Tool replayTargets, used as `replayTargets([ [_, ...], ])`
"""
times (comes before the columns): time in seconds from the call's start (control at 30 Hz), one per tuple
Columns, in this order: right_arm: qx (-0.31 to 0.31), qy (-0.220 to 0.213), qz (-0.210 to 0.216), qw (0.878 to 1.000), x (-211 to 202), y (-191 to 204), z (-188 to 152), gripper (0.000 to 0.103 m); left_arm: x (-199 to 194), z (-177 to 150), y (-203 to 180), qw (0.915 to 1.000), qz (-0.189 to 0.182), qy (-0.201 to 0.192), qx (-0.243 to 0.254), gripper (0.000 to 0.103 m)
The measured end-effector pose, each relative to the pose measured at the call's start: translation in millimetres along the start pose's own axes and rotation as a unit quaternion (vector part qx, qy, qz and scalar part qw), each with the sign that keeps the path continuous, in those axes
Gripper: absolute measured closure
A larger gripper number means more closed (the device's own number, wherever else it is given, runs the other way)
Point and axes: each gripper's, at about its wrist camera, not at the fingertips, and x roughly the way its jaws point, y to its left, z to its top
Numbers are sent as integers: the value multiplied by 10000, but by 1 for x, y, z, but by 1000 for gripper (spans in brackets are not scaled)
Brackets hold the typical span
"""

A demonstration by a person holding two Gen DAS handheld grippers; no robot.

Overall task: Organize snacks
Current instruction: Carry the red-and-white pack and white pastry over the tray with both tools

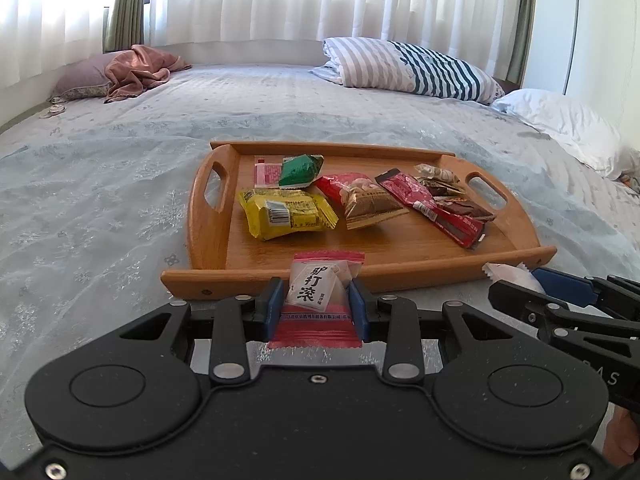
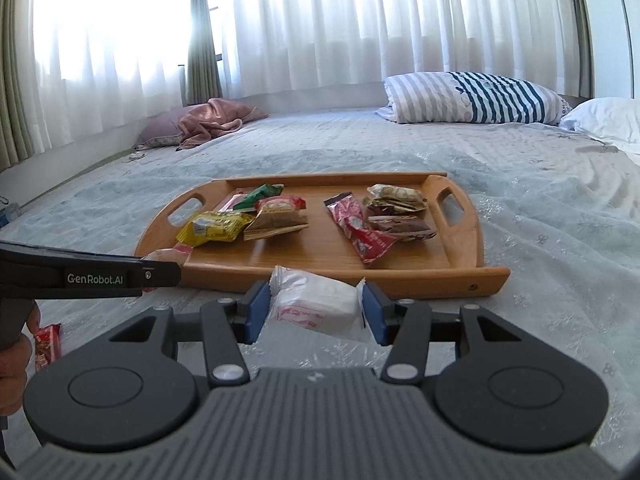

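Observation:
A wooden tray (image 1: 208,236) (image 2: 460,272) lies on the bed and holds several snack packets: a yellow one (image 1: 286,214) (image 2: 214,228), a green one (image 1: 300,170), a gold and red one (image 1: 362,200), a long red one (image 1: 432,208) (image 2: 360,232) and brown ones (image 2: 400,226). My left gripper (image 1: 316,304) is shut on a red and white candy packet (image 1: 320,288), just before the tray's near rim. My right gripper (image 2: 316,308) is shut on a white packet (image 2: 320,304), also just before the near rim; it shows at the right in the left wrist view (image 1: 508,274).
The bed has a pale floral cover (image 1: 100,200). A striped duvet (image 1: 408,66) and a white pillow (image 1: 560,120) lie at the back right, pink cloth (image 1: 136,68) at the back left. A small red packet (image 2: 48,344) lies on the cover at the left.

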Motion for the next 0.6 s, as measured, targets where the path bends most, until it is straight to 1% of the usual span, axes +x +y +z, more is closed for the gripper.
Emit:
replayTargets([
  [0.27, -3, -104, -115, 9999, 7, -7, 10, 48, 11, 12, -4, 9999, 59, -102, -34, 69],
  [0.53, 44, -189, -226, 9996, 21, -18, 25, 48, 25, 31, -17, 9995, 126, -273, -12, 69],
  [0.6, 21, -197, -253, 9995, 26, -21, 29, 48, 29, 36, -21, 9993, 140, -344, 5, 72],
])
